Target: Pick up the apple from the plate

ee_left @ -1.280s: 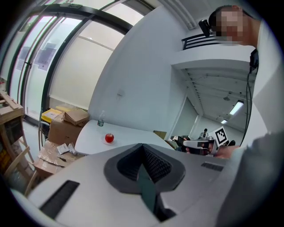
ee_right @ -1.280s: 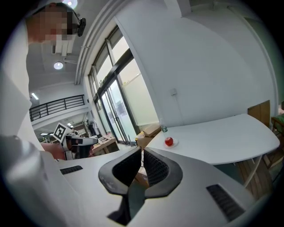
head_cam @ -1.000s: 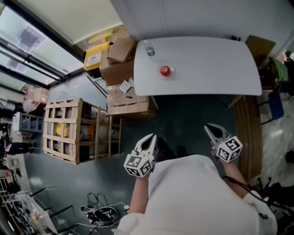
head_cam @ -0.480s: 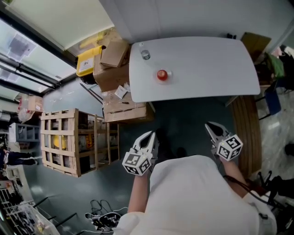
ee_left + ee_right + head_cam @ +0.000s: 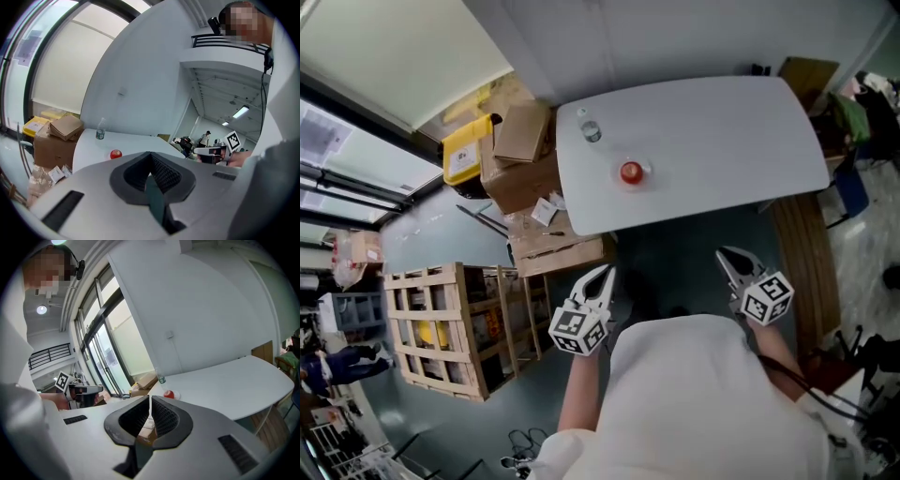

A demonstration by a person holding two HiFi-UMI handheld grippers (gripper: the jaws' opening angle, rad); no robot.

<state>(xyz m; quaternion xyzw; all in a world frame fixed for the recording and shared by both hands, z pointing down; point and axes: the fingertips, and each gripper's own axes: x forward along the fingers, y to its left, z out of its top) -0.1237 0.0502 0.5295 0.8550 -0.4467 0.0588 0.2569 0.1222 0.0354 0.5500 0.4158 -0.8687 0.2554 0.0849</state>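
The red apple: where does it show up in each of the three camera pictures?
Head view: the red apple sits upper middle, on the white rounded table.
Left gripper view: apple left of centre, slightly below mid-height.
Right gripper view: apple just right of centre, slightly below mid-height.
Shared landmark: the clear plastic water bottle, up-left of the apple in all three.

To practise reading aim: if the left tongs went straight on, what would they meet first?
Probably the table, just right of the apple in the left gripper view; nothing shows before it, though depth is unclear.
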